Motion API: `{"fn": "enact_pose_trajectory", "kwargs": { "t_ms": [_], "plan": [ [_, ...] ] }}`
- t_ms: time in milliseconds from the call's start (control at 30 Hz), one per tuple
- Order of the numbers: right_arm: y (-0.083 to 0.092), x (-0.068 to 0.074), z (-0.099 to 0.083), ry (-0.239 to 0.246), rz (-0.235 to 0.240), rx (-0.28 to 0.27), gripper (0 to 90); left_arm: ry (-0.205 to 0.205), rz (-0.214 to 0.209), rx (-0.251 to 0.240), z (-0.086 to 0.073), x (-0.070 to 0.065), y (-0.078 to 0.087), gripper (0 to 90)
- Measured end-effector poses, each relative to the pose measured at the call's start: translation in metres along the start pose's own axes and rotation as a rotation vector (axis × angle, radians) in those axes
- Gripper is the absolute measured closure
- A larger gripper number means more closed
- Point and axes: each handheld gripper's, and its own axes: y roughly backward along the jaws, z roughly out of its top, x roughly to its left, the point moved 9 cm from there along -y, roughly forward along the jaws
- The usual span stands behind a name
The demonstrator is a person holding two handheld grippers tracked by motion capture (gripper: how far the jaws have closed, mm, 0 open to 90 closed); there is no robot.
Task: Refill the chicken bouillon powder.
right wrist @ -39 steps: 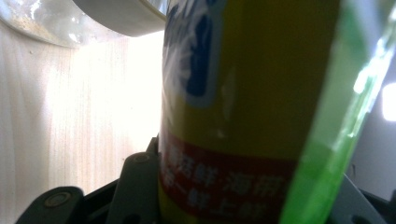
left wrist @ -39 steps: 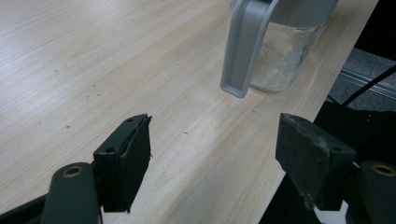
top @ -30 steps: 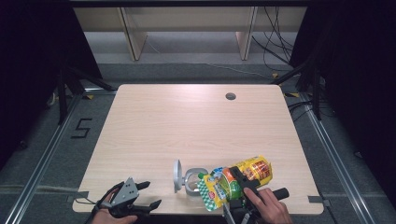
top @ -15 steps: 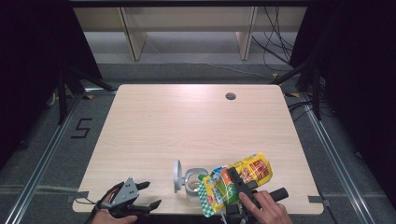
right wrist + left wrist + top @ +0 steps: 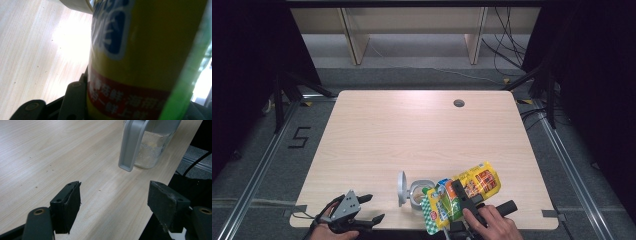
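My right fingers (image 5: 457, 187) are pinching the snack bag (image 5: 479, 181) across its middle. From the camera on that hand the yellow and green wrapper (image 5: 150, 50) fills the gap between them, so the grip looks firm. Over the last second the bag has changed a little: its green end has dipped lower and come nearer the front edge, while the yellow end stays up and to the right. The hand itself has hardly travelled, so this is a tilt of the bag, not a carry.

The bag hangs slanted just beside the glass jar (image 5: 419, 192), on its right, with the low end close to the rim. I cannot tell whether it touches the glass. The jar stands on the surface (image 5: 412, 135) near the front edge, and its grey lid (image 5: 401, 187) is flipped up on the left side. Something pale lies in the bottom of the jar (image 5: 152, 152).

I judge I am lining the bag up to tip its contents into the jar, and the steeper slant brings that pour closer. I see nothing falling yet.

My left fingers (image 5: 364, 198) are spread wide with nothing between them, resting low at the front left corner, well apart from the jar and not steadying it
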Motion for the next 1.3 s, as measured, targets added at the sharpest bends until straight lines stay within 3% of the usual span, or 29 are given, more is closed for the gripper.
{"fn": "enact_pose_trajectory", "kwargs": {
  "t_ms": [33,133,267,300,400,467,500,533,600,633,800,833,867,900,1033,1133,1200,1233,1300],
  "plan": [
    [0.000,0.000,0.000,0.000,0.000,0.000,60.0,0.021,-0.011,-0.019,0.002,-0.003,-0.001,26.1],
    [0.001,0.003,0.001,-0.014,0.014,0.008,60.0,0.017,-0.007,-0.016,0.001,-0.002,0.000,26.1],
    [0.001,-0.002,0.003,0.029,0.002,-0.004,60.1,-0.002,-0.001,0.002,0.000,0.000,0.000,26.0],
    [0.002,-0.003,0.002,0.048,0.007,0.005,60.0,0.017,-0.008,-0.016,0.001,-0.002,-0.001,26.1],
    [0.002,-0.003,0.000,0.051,0.007,0.017,60.1,-0.003,0.000,0.005,0.000,0.000,0.000,26.0],
    [0.003,-0.004,0.000,0.063,0.003,0.020,60.0,0.028,-0.011,-0.024,0.002,-0.003,-0.001,26.0],
    [0.003,-0.002,0.000,0.043,0.001,0.018,60.1,0.022,-0.010,-0.018,0.002,-0.003,-0.001,26.0],
    [0.003,-0.005,0.001,0.084,0.000,0.016,60.1,0.029,-0.011,-0.023,0.002,-0.003,-0.001,26.0],
    [0.003,-0.004,0.002,0.079,-0.003,0.021,60.1,0.021,-0.007,-0.017,0.001,-0.002,-0.001,26.0],
    [0.002,-0.006,0.004,0.157,-0.015,0.014,60.0,-0.001,0.001,0.002,0.000,0.000,0.000,26.0],
    [0.002,-0.005,0.005,0.159,-0.018,0.013,60.1,0.016,-0.010,-0.017,0.001,-0.003,-0.001,26.0],
    [0.003,-0.001,0.003,0.091,-0.015,0.026,60.1,0.020,-0.010,-0.017,0.001,-0.003,-0.001,26.0],
    [0.003,-0.001,0.003,0.096,-0.018,0.025,60.2,0.020,-0.010,-0.017,0.001,-0.003,-0.001,26.0],
    [0.003,-0.006,0.004,0.159,-0.023,0.015,60.1,0.018,-0.004,-0.019,0.002,-0.002,0.000,26.0],
    [0.003,-0.007,0.003,0.171,-0.027,0.017,60.6,0.020,-0.001,-0.022,0.002,-0.002,0.000,26.0],
    [0.005,-0.006,0.003,0.130,-0.023,0.021,60.7,0.013,-0.009,-0.018,0.002,-0.002,-0.001,26.0],
    [0.005,-0.007,0.002,0.139,-0.021,0.025,60.7,0.021,-0.009,-0.020,0.002,-0.003,-0.001,26.0],
    [0.004,-0.009,0.002,0.181,-0.024,0.016,60.7,0.020,-0.009,-0.021,0.002,-0.003,0.000,26.0],
    [0.004,-0.008,0.001,0.185,-0.018,0.021,60.7,0.019,-0.001,-0.022,0.002,-0.002,0.000,26.0]
  ]
}}
